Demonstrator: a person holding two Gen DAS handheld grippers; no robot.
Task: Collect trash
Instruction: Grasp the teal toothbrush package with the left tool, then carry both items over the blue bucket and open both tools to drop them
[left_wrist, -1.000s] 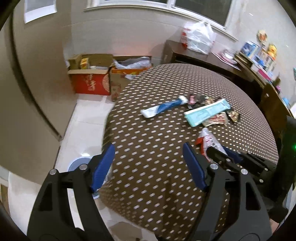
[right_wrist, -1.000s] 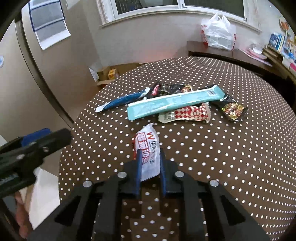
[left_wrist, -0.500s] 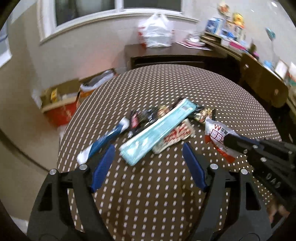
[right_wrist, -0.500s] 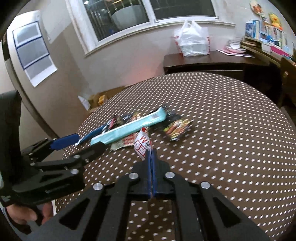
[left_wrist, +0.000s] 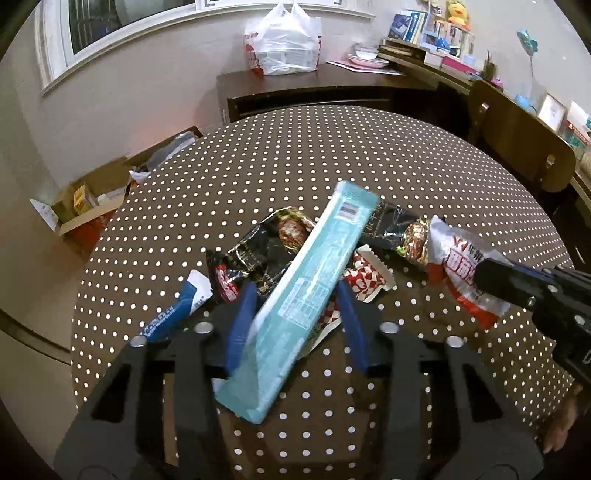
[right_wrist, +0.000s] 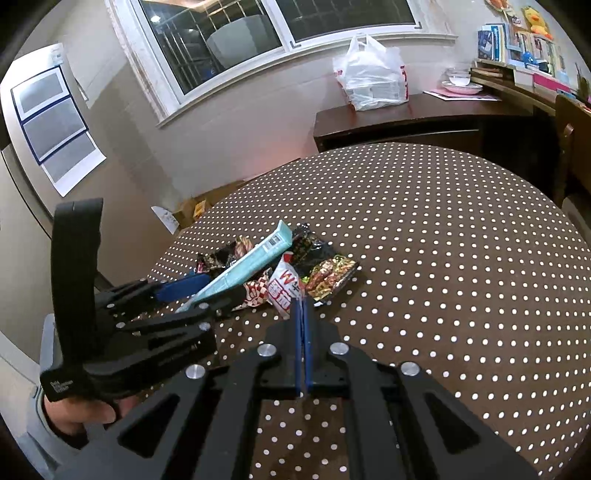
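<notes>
The long teal packet (left_wrist: 314, 291) is straddled by the closing left hand-held gripper (left_wrist: 295, 325), its long axis running from 7 to 1 o'clock on the desk (left_wrist: 332, 147). The right hand-held gripper (right_wrist: 303, 317) (clenched) grasps the white-and-red wrapper (right_wrist: 282, 286).

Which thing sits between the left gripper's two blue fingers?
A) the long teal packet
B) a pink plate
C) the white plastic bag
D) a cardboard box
A: the long teal packet lies between the closing jaws of the left gripper, above the dotted table.
</notes>
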